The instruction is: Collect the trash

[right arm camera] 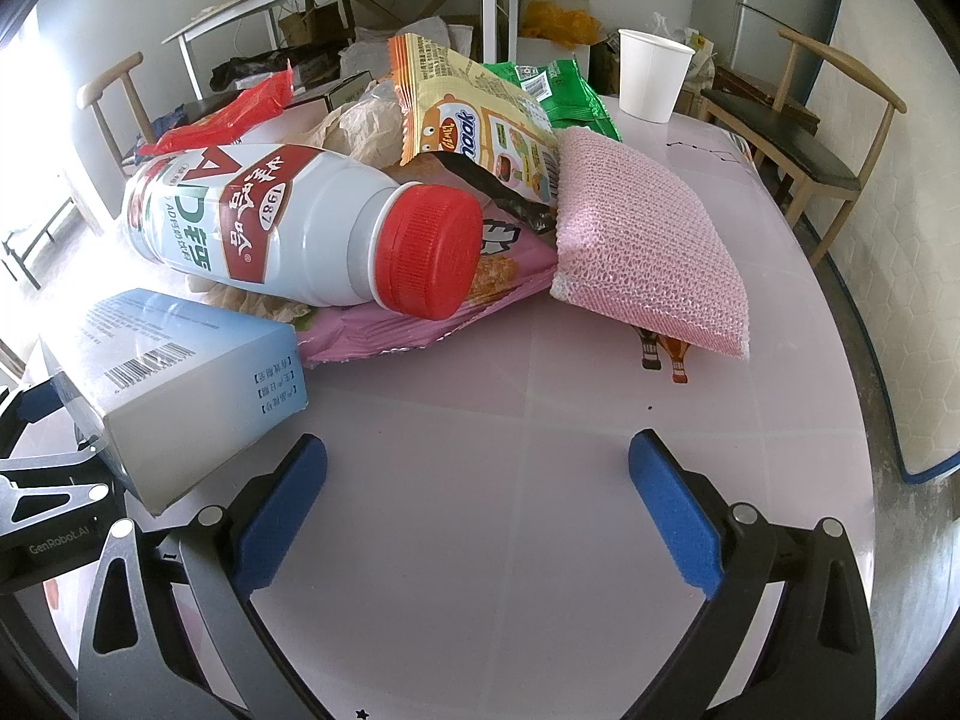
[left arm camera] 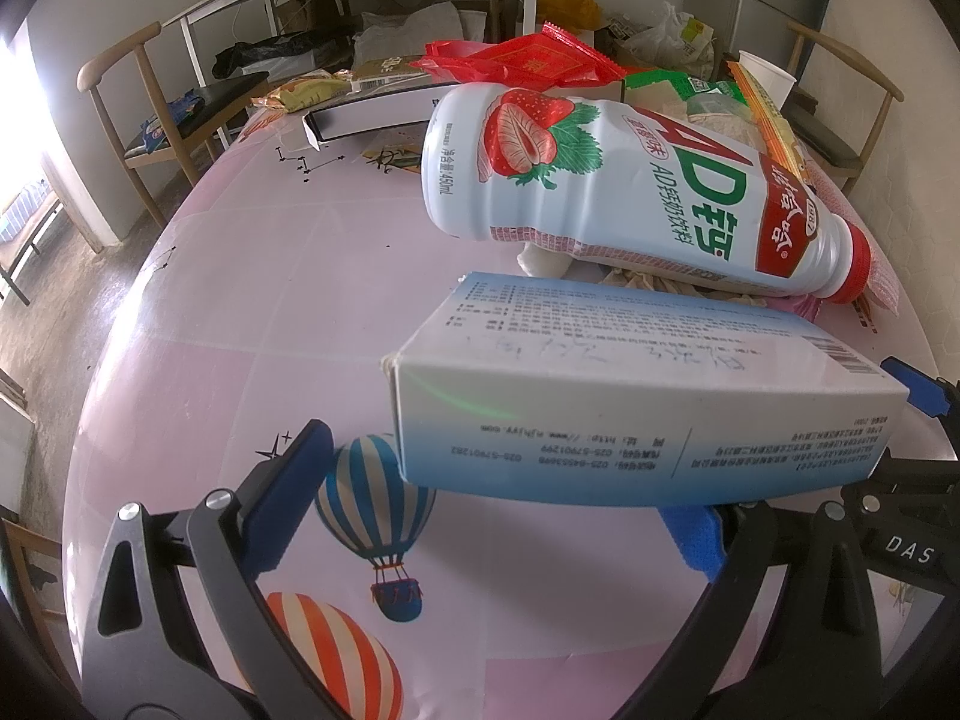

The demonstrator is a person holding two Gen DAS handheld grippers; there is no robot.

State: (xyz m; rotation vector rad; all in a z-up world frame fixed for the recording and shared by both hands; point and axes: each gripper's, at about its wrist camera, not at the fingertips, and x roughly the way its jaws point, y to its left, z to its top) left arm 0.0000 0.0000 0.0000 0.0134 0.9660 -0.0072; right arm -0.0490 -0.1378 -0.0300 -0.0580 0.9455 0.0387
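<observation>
A white and blue carton (left arm camera: 630,396) (right arm camera: 180,372) lies on the pink table (left arm camera: 240,300) (right arm camera: 510,570) in front of a trash pile. My left gripper (left arm camera: 492,480) is open. The carton's near side overlaps and hides its right fingertip, and the left finger (left arm camera: 288,492) stands apart from the carton. A white strawberry drink bottle (left arm camera: 600,180) (right arm camera: 288,228) with a red cap lies on its side on the wrappers behind the carton. My right gripper (right arm camera: 480,441) is open over bare table, with nothing between its fingers, just right of the carton's end.
The pile holds a pink mesh sponge (right arm camera: 648,252), yellow (right arm camera: 474,114), green (right arm camera: 558,90), pink (right arm camera: 432,312) and red (left arm camera: 528,63) wrappers. A white paper cup (right arm camera: 651,75) stands behind. A long black and white box (left arm camera: 372,111) lies far left. Wooden chairs (right arm camera: 810,138) flank the table.
</observation>
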